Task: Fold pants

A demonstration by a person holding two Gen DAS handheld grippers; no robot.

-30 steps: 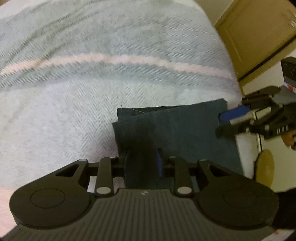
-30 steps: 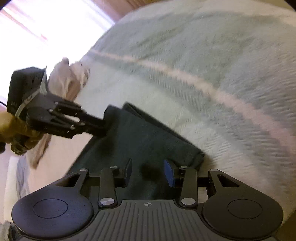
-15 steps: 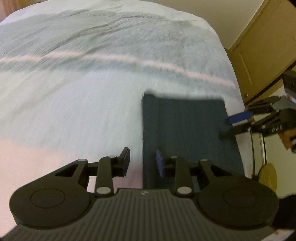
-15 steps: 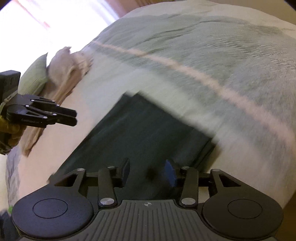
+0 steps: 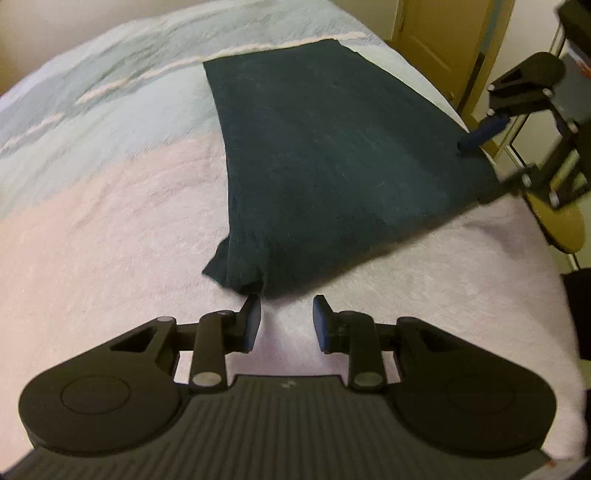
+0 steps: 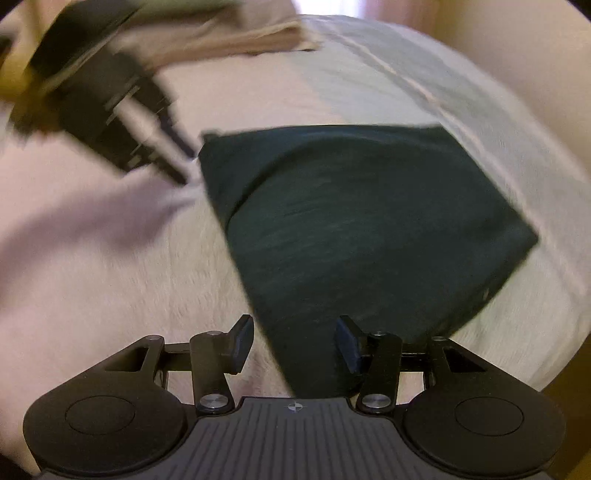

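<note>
The dark teal pants (image 5: 332, 155) lie folded into a flat rectangle on the bed. My left gripper (image 5: 286, 319) is open with only blanket between its fingers, just short of the pants' near corner. In the left wrist view my right gripper (image 5: 480, 166) stands open at the pants' right edge. In the right wrist view, the right gripper (image 6: 295, 341) is open over the near edge of the pants (image 6: 369, 221), and the cloth's edge runs between its fingers. The left gripper (image 6: 177, 173) shows blurred by the far left corner.
A pink and grey-green striped blanket (image 5: 103, 206) covers the bed. A wooden door (image 5: 443, 33) and a round wooden seat (image 5: 561, 225) stand past the bed's right edge. Beige bedding (image 6: 258, 33) is bunched at the far end in the right wrist view.
Both grippers have drawn back from the pants. The left gripper, which had cloth between its fingers, now sits clear of the near corner. The pants lie flatter and fill more of both views.
</note>
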